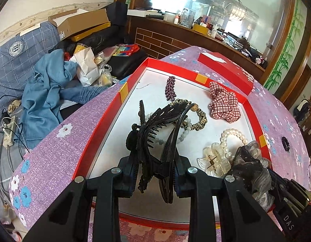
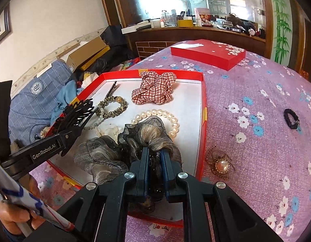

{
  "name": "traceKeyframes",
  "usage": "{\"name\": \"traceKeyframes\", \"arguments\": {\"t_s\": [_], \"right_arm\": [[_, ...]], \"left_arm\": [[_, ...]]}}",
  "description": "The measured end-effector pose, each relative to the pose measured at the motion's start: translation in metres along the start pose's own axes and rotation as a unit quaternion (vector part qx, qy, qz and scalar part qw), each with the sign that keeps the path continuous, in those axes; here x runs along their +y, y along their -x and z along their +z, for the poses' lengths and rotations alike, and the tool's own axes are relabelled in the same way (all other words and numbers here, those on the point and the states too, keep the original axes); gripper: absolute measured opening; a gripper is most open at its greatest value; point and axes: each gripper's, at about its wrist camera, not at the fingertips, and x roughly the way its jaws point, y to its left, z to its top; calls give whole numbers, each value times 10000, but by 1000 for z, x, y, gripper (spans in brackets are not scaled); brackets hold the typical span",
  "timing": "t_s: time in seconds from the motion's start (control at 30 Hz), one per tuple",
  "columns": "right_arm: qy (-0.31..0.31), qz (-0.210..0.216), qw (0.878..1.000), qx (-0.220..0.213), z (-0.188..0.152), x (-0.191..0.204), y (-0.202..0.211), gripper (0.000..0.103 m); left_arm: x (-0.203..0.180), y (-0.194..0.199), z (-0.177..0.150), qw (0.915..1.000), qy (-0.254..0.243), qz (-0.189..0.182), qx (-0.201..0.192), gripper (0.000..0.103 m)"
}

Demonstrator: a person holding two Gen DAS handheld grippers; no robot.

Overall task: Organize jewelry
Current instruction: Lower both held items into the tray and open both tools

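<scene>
My left gripper (image 1: pixel 155 173) is shut on a black toothed hair claw (image 1: pixel 155 125), which hangs over the near left part of the open red box (image 1: pixel 107 121). My right gripper (image 2: pixel 154 161) is shut on a grey sheer scrunchie (image 2: pixel 147 137) over the box's near edge. On the white floor of the red box (image 2: pixel 202 100) lie a red check scrunchie (image 2: pixel 155 89), a leopard-print hair tie (image 2: pixel 115 106), a pearl bracelet (image 2: pixel 155 113), a dark beaded barrette (image 1: pixel 170 88) and a clear claw clip (image 1: pixel 214 161).
A pearl brooch (image 2: pixel 221 165) and a black hair tie (image 2: pixel 291 119) lie on the purple flowered cloth right of the box. The red lid (image 2: pixel 208 54) rests behind it. A cluttered sofa (image 1: pixel 44 80) stands to the left. A person's hand (image 2: pixel 12 215) shows at the lower left.
</scene>
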Motion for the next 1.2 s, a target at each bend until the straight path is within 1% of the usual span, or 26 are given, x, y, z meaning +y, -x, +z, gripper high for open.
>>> {"name": "traceKeyframes", "arguments": {"t_s": [0.1,0.37,0.53,0.8,1.03,1.2], "right_arm": [[97,-215,9997,-45,1,2,-2,13],[187,-591,9980,-87,4,1,-11,14],[181,-541,9983,-109,3,0,-9,15],[100,-326,9994,-117,0,-4,-6,17],[248,-244,9993,-117,-4,3,-2,19],[106,-136,9999,17,-5,-3,-4,21]], "left_arm": [[0,0,0,10000,-4,10,4,27],[1,-2,-2,10000,-29,62,36,27],[0,-3,-3,9999,-61,116,74,27],[-3,-4,-3,9996,-128,231,107,27],[-6,-5,-3,9992,-203,319,133,28],[-9,-6,-3,9985,-305,425,168,29]]}}
